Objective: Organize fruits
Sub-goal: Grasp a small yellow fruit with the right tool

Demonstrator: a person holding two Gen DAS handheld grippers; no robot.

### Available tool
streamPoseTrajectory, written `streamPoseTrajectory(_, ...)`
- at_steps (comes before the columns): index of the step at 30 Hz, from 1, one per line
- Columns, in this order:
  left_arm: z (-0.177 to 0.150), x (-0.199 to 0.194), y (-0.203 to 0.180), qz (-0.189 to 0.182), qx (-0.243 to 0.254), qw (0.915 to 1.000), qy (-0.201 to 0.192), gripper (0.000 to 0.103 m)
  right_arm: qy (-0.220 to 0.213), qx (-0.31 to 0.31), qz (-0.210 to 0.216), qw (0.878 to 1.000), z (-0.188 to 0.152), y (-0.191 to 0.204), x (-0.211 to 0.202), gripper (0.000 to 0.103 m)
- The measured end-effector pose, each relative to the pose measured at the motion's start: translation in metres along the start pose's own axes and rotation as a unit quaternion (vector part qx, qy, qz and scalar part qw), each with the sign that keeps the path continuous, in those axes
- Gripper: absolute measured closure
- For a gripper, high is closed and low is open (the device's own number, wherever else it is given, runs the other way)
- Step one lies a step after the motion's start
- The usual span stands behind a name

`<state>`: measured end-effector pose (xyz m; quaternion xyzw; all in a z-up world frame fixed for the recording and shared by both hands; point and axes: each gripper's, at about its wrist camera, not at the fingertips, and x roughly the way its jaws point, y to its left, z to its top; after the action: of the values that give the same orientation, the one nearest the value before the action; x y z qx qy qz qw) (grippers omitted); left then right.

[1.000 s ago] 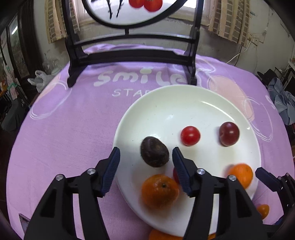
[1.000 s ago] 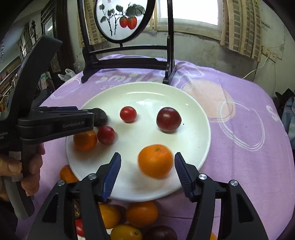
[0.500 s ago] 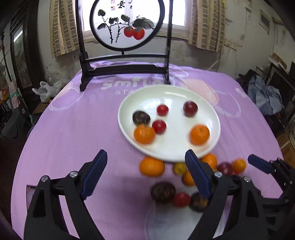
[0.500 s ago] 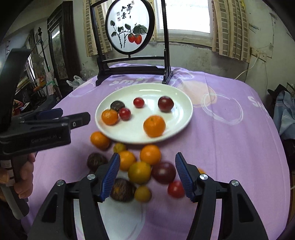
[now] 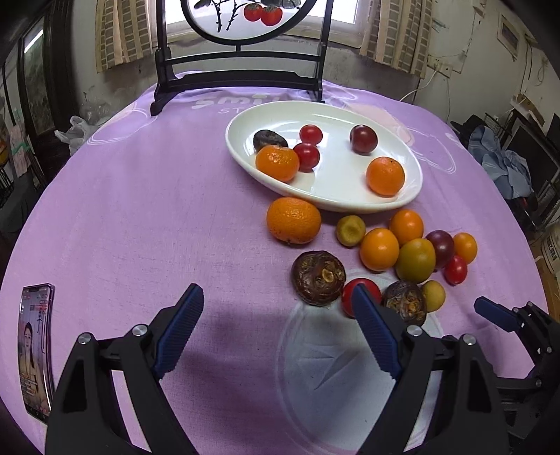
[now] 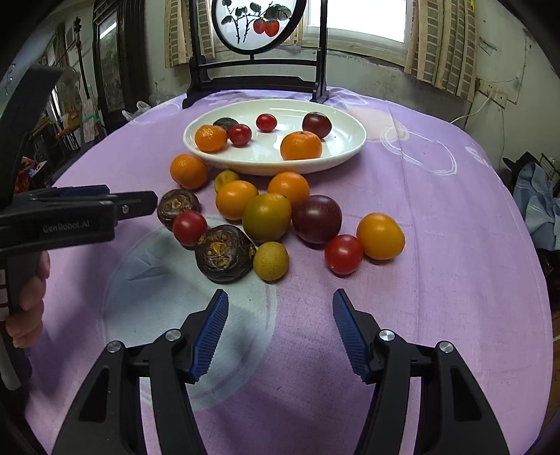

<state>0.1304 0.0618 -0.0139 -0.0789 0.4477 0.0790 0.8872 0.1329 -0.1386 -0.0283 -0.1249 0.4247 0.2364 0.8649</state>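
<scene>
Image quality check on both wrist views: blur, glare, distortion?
Left wrist: sharp, strong fisheye bowing the tablecloth, window blown out, soft highlight on the plate. Right wrist: also sharp, same bowing, bright window, dark corner vignette.

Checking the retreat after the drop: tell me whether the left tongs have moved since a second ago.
Yes. The left tongs have pulled back from over the white plate; the plate now sits far ahead, loose fruit between.

I see six fruits lying on the white plate (image 6: 357, 140) well beyond my jaws; a loose cluster of fruits (image 6: 266, 217) lies on the worktop, nearer, just ahead.
</scene>
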Motion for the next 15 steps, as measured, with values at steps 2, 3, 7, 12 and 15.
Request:
streamPoseTrajectory(2, 0.0, 0.002, 0.001, -0.003, -0.001, 1.0, 0.0, 0.019, 0.008, -0.004, -0.004, 1.0, 0.0, 0.001, 0.006, 0.045)
streamPoseTrajectory(3, -0.001, 0.004, 0.001, -0.005, 0.0, 1.0, 0.001, 0.019, 0.012, -0.006, -0.006, 1.0, 0.001, 0.001, 0.009, 0.046)
streamPoseTrajectory(7, -0.004, 0.011, -0.001, -0.022, 0.009, 0.9996, 0.014, 0.019, 0.023, -0.017, -0.011, 1.0, 0.005, 0.004, 0.022, 0.049)
streamPoseTrajectory(12, -0.007, 0.017, -0.006, -0.039, 0.021, 0.9986, 0.03, 0.019, 0.024, -0.021, -0.009, 0.999, 0.016, 0.003, 0.032, 0.053)
streamPoseTrajectory(15, -0.008, 0.016, -0.01, -0.047, 0.027, 0.9981, 0.029, 0.019, 0.023, -0.022, -0.003, 0.999, 0.023, 0.003, 0.037, 0.06)
